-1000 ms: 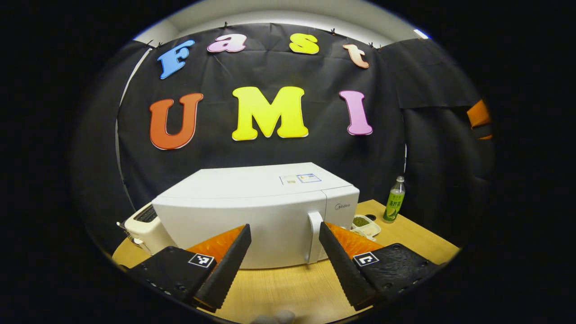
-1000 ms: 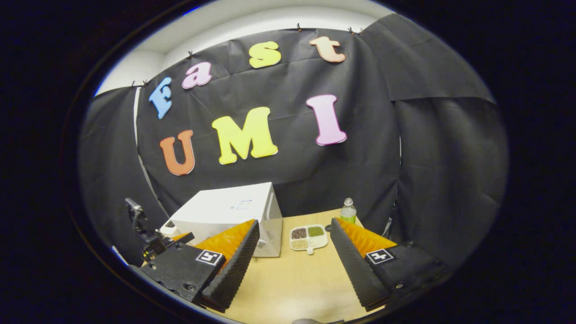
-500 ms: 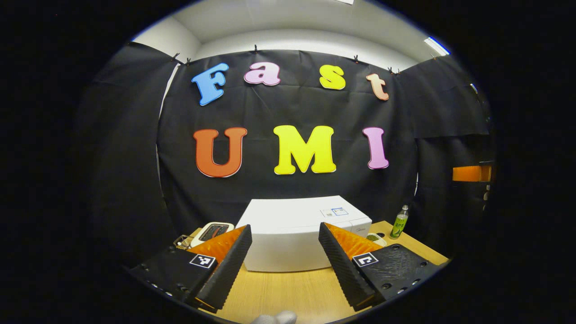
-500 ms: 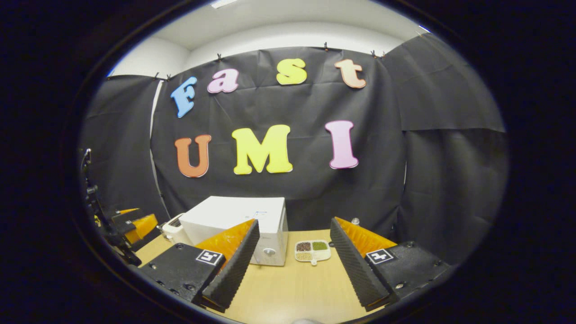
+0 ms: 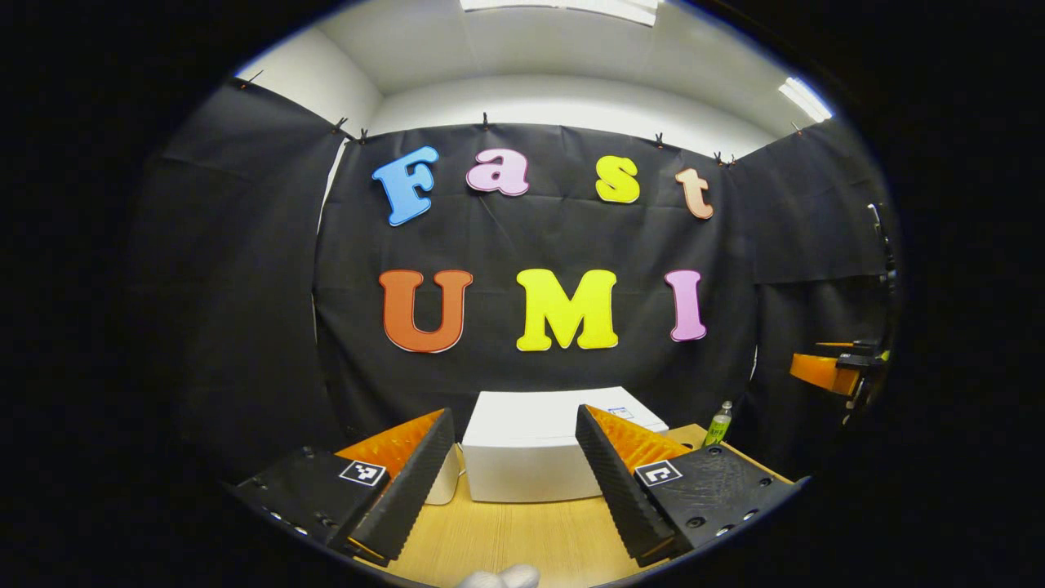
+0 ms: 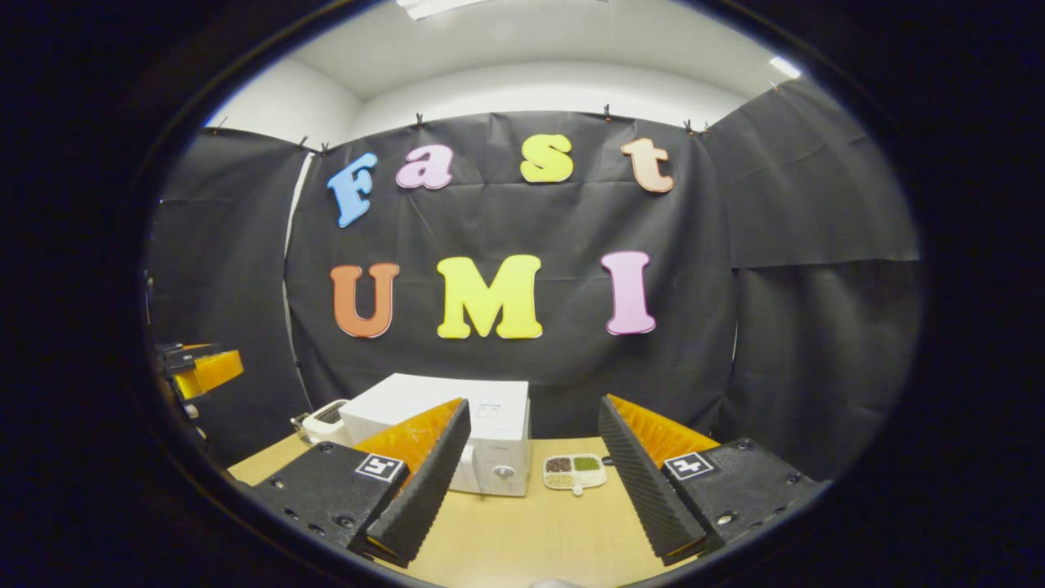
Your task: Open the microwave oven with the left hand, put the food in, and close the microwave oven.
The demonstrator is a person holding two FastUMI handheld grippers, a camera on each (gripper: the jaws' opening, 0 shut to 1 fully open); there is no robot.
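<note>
A boxy white microwave oven [image 5: 531, 445] sits with its door closed at the far side of a light wooden table [image 5: 506, 535], against the black cloth wall. In the left gripper view, the left gripper [image 5: 510, 482] hangs over the near edge of the table with its two fingers spread wide apart and nothing between them; the microwave lies straight ahead, well apart from the fingertips. A small white appliance [image 5: 445, 482] stands just left of the microwave, and a green plastic bottle [image 5: 718, 423] stands upright to its right, near the wall. In the right gripper view, the right gripper [image 6: 531, 482] is likewise spread wide and holds nothing. Ahead of it, a white divided tray of food [image 6: 575, 471], with dark, green and pale portions in separate compartments, rests on the table just right of the microwave, outside it. The other gripper appears far off at the left edge of this view.
</note>
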